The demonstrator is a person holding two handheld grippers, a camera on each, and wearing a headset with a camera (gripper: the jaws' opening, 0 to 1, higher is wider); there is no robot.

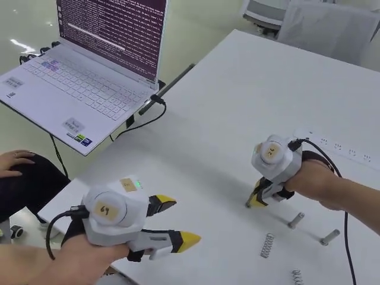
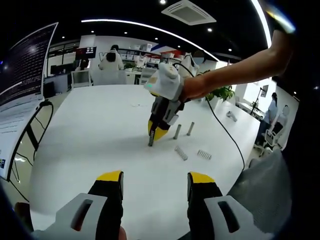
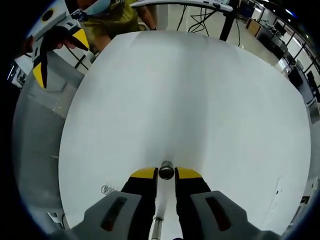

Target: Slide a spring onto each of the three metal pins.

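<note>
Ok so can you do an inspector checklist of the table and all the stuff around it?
Surface: white table, mostly bare.
Job's things: one pin gripped, its lower end on the table; two pins on the table; two springs lying loose near them.
Clutter: power strip near the far edge.
Grippers: left gripper open, holding nothing; right gripper shut on the pin.
Cables: black cable by the laptop; another cable running from the right gripper.
Surroundings: laptop beside the table, screen on; office desks behind.
</note>
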